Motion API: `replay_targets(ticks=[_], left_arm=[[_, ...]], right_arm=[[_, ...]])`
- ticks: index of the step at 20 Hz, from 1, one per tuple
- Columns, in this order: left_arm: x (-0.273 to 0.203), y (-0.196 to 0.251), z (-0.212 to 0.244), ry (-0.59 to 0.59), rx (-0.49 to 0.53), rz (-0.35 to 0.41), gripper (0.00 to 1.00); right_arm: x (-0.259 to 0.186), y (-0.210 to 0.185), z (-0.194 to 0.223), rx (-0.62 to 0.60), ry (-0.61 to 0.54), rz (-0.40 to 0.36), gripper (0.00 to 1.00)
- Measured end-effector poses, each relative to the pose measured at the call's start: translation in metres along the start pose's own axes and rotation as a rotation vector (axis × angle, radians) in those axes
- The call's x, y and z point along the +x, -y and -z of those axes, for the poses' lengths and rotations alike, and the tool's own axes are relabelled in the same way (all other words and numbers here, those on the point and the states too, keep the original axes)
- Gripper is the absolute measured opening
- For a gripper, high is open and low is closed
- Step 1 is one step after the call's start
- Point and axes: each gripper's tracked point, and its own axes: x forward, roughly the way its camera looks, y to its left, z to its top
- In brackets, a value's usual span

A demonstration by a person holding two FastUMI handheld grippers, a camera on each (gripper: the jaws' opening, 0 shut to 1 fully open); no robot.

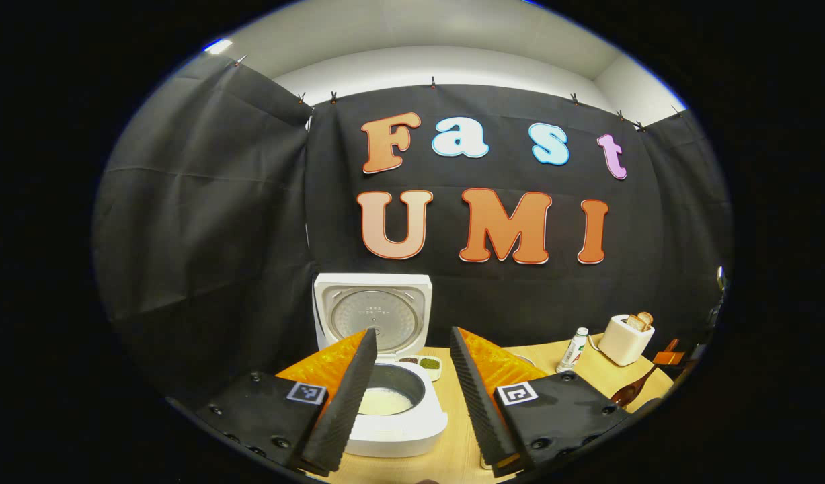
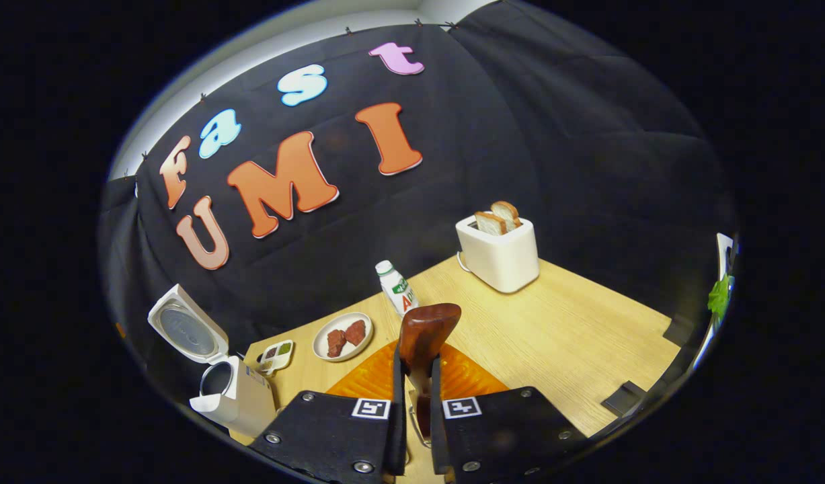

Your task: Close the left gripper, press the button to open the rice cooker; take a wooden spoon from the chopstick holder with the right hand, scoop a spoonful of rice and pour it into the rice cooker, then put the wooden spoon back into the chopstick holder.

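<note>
The white rice cooker (image 1: pixel 399 430) stands on the table with its lid (image 1: pixel 372 310) raised. White rice lies in its inner pot (image 1: pixel 385 401). My left gripper (image 1: pixel 412 333) hangs open just in front of the pot, holding nothing. My right gripper (image 2: pixel 417 356) is shut on the handle of a brown wooden spoon (image 2: pixel 425 328), whose bowl points up past the fingertips; I see no rice on it. That spoon (image 1: pixel 635 388) also appears at the far right of the left gripper view. From the right gripper view the cooker (image 2: pixel 234 396) sits far to the left.
On the wooden table (image 2: pixel 573 336) stand a white toaster (image 2: pixel 499 252) with bread slices, a small white bottle (image 2: pixel 397 288), a plate (image 2: pixel 343 336) with brown pieces, and a small divided dish (image 2: pixel 276 353) beside the cooker.
</note>
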Motion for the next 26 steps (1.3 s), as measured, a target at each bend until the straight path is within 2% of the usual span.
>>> replay_targets(ticks=[4, 9, 14, 20, 23, 26], left_arm=[[0.003, -0.016, 0.008, -0.014, -0.011, -0.003, 0.81], [-0.005, -0.040, 0.015, -0.024, -0.014, -0.034, 0.81], [-0.016, -0.065, 0.022, -0.040, -0.012, -0.093, 0.81], [-0.022, -0.092, 0.029, -0.055, 0.001, -0.147, 0.81], [-0.025, -0.102, 0.029, -0.051, 0.007, -0.165, 0.81], [-0.025, -0.113, 0.035, -0.068, 0.016, -0.171, 0.81]], right_arm=[[-0.005, -0.062, -0.004, -0.029, 0.007, -0.113, 0.14], [0.003, -0.116, 0.039, -0.106, -0.070, -0.206, 0.14], [0.018, -0.125, 0.088, -0.284, -0.126, -0.203, 0.14], [0.032, -0.127, 0.134, -0.518, -0.137, -0.179, 0.14], [0.038, -0.125, 0.150, -0.568, -0.113, -0.151, 0.14], [0.045, -0.130, 0.167, -0.550, -0.124, -0.114, 0.14]])
